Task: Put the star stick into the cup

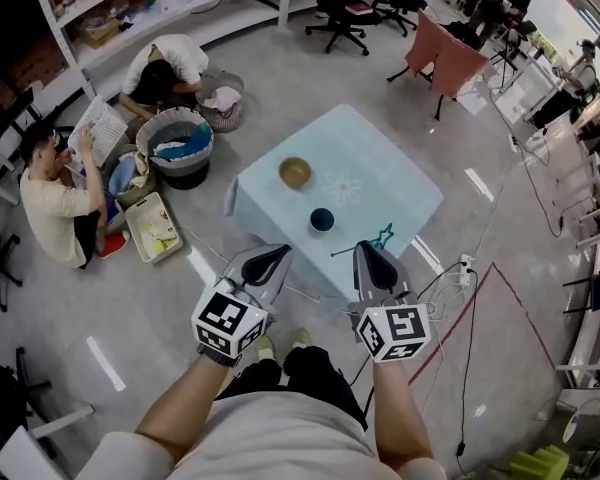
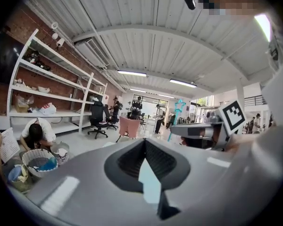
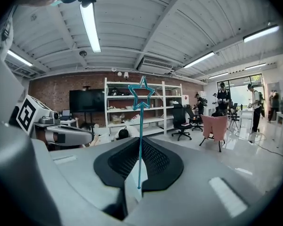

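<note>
My right gripper (image 1: 373,260) is shut on the thin teal star stick (image 1: 381,238). In the right gripper view the stick (image 3: 140,140) rises from between the jaws, with its star at the top. The dark cup (image 1: 322,219) stands on the light blue table (image 1: 400,183), a little ahead and to the left of that gripper. My left gripper (image 1: 265,265) hangs at the table's near edge, shut with nothing in it. The left gripper view looks level across the room and shows the right gripper (image 2: 198,131) with the star stick (image 2: 178,106) above it.
A wooden bowl (image 1: 295,173) sits on the table beyond the cup. Two people (image 1: 55,203) sit on the floor at the left among baskets (image 1: 176,140) and a tray. Office chairs and a pink chair (image 1: 442,56) stand behind the table. Cables (image 1: 465,268) lie at the right.
</note>
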The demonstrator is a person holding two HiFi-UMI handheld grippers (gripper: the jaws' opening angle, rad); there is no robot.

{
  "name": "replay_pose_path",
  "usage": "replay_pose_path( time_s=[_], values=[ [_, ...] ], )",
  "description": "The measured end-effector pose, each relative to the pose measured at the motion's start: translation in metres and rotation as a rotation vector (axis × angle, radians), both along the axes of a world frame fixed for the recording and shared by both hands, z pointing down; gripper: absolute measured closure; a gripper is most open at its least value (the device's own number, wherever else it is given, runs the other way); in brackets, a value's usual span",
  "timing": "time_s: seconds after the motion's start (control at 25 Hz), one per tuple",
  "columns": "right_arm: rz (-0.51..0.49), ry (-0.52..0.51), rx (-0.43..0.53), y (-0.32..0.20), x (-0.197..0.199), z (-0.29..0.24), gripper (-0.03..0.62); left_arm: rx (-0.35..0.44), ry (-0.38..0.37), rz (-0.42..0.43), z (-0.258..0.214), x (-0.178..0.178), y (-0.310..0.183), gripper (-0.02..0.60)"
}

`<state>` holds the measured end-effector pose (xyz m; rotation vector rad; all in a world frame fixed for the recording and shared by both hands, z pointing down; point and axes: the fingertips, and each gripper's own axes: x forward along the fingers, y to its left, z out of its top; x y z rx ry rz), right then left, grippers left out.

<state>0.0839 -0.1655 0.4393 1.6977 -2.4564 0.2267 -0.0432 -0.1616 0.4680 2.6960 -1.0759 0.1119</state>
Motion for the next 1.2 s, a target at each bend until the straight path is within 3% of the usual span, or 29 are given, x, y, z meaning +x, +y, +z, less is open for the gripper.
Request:
replay_pose_path(
  time_s=[0.24, 0.72, 1.2],
  values=[
    [-0.005, 0.015, -0.024, -0.046, 0.008, 0.031, 0.566, -0.013, -0.013, 0.021, 0.019, 0.013, -0.032, 0.575],
    [-0.128, 0.061, -0.110, -0.133, 0.011, 0.115, 0.566, -0.082, -0.040, -0.009, 0.066, 0.045, -0.111, 0.575],
    [-0.287, 0.172, -0.243, -0.168, 0.003, 0.217, 0.566, -0.173, -0.069, -0.080, 0.121, 0.059, -0.170, 0.575]
  ],
)
